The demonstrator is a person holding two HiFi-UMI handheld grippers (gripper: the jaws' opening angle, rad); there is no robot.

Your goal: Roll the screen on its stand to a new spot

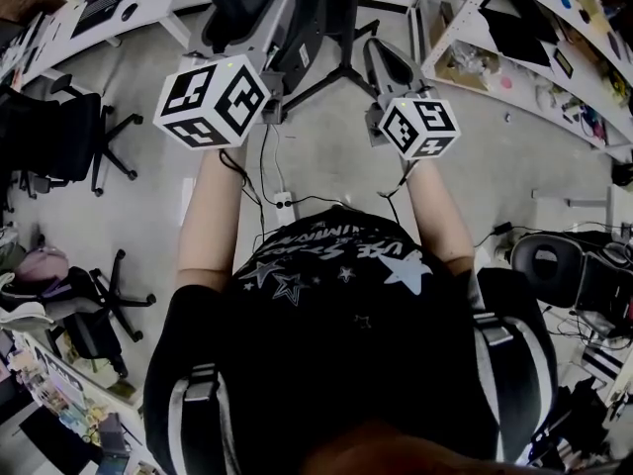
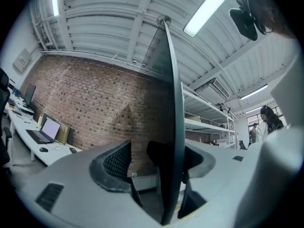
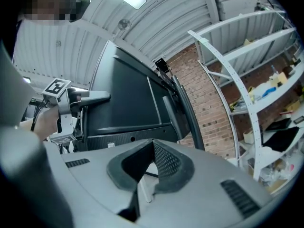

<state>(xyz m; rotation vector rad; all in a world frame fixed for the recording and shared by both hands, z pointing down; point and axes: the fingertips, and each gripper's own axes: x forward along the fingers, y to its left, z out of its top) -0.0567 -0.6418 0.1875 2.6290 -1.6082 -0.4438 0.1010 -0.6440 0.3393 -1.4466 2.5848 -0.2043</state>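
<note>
A bare concrete floor (image 1: 326, 166) under strip lights, with a brick wall (image 2: 95, 103) behind. The screen (image 3: 126, 99) stands just ahead of the person, white shelving (image 1: 534, 57) off to one side. Its stand (image 1: 341, 67) spreads dark legs across the floor.

To my eye the rolling is either barely begun or just finished, and I cannot say which. Nothing shows the stand moving, and no firm hold is on the panel. The left gripper (image 2: 154, 158) has its jaws apart, astride the screen's side edge. One jaw lies against the edge, and brick shows through the gap at the other pad (image 2: 116, 163). The right gripper (image 3: 151, 163) hangs beside the screen, closed on nothing.

The screen is a wide black slab, unlit and upright, and blade-thin seen edge-on.

Further out, cables (image 1: 267, 181) trail over the floor where the stand's feet might catch them. An office chair (image 1: 59, 137) and desks (image 1: 109, 8) line the far side.
</note>
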